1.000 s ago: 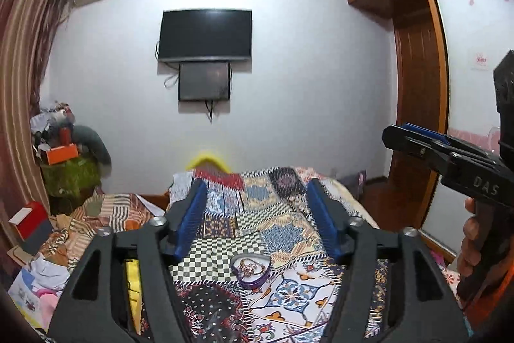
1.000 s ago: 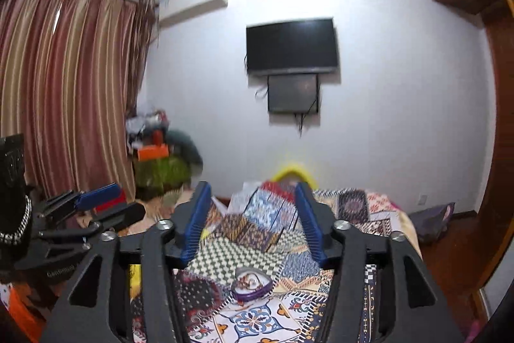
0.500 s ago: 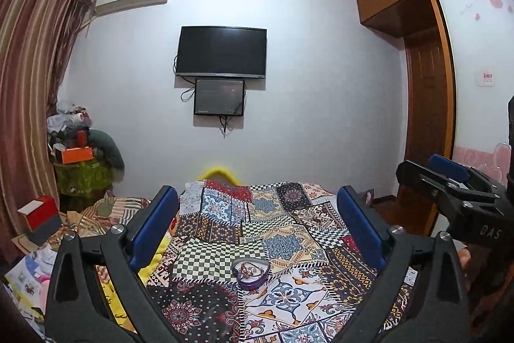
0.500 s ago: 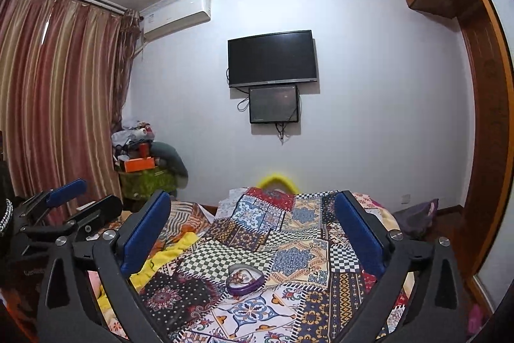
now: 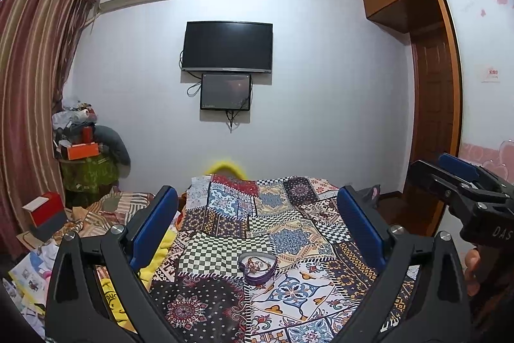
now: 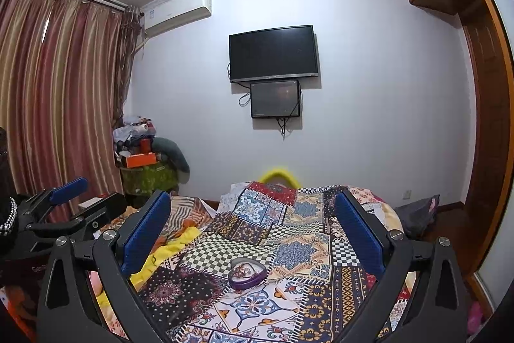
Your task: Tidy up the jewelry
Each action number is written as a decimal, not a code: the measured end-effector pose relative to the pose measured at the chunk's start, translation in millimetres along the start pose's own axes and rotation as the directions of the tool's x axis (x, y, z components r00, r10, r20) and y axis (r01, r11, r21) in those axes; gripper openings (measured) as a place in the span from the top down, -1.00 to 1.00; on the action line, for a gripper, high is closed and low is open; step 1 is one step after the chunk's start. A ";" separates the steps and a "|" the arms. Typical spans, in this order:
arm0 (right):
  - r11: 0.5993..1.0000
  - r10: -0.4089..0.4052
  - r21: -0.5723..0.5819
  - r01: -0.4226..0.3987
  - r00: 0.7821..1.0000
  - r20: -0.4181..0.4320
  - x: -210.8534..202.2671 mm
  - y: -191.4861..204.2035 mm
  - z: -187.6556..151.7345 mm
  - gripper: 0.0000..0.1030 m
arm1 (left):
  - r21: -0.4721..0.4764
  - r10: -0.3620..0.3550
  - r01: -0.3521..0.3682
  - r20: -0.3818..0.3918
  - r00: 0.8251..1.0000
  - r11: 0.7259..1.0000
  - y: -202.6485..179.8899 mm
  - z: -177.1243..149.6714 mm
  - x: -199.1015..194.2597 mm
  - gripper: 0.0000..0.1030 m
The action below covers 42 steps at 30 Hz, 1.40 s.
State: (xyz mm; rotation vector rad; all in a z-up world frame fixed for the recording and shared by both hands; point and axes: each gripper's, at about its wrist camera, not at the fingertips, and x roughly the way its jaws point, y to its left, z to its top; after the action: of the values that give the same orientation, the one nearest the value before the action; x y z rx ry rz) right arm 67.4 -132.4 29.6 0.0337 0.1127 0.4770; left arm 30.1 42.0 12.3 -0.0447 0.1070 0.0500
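Lying open on patchwork quilt (image 5: 289,233): purple heart-shaped jewelry box (image 5: 257,266); both tools (image 5: 257,230) (image 6: 252,230) wide open, empty.

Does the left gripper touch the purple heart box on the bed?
Apart. In the left wrist view the left gripper is wide open and the heart box sits on the quilt between its fingers, with bare quilt showing on both sides.
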 end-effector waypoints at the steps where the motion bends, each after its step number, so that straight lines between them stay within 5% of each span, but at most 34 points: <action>1: 1.000 0.000 -0.001 0.000 1.000 -0.002 0.0 0.2 0.0 -0.96 | -0.002 0.000 0.000 -0.001 1.000 1.000 1.0 -0.2 -0.2 -0.94; 42: 1.000 0.021 0.014 -0.021 0.998 -0.051 0.2 -3.9 -0.4 -0.96 | -0.041 -0.034 0.032 -0.054 0.998 0.999 5.3 -5.3 10.2 -0.94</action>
State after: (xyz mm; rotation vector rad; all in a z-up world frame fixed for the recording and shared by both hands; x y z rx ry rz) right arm 69.3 -135.7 29.0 0.0359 0.1655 0.4981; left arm 39.3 47.6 5.7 -0.0877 0.1595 0.0176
